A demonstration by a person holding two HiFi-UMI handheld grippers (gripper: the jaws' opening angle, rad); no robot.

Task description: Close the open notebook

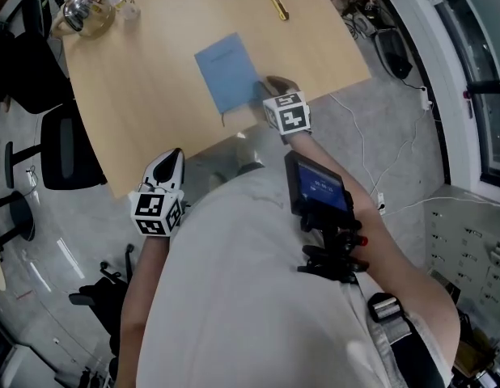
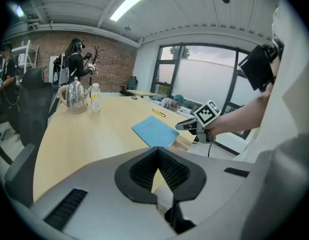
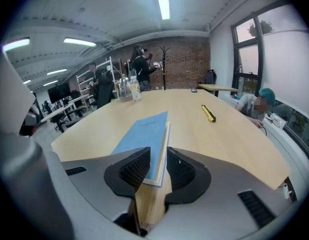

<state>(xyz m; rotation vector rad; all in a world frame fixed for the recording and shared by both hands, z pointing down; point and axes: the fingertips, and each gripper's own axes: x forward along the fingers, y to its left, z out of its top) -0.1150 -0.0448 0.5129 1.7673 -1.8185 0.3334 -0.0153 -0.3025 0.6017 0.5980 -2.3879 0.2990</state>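
Notebook lying flat, blue cover down, by table's near edge. My right gripper hovering, jaws narrowly parted, over near corner. My left gripper pinched empty. Risk: snagging cover, reopening it or dragging it off.

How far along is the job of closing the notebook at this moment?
Looks done: the blue-covered paper notebook lies shut and flat on the light wooden table. In hand: the right hand-held gripper has its jaws either side of the notebook's near end; contact is unclear. The left hand-held gripper is shut, empty, off the table. Left: probably only to withdraw.
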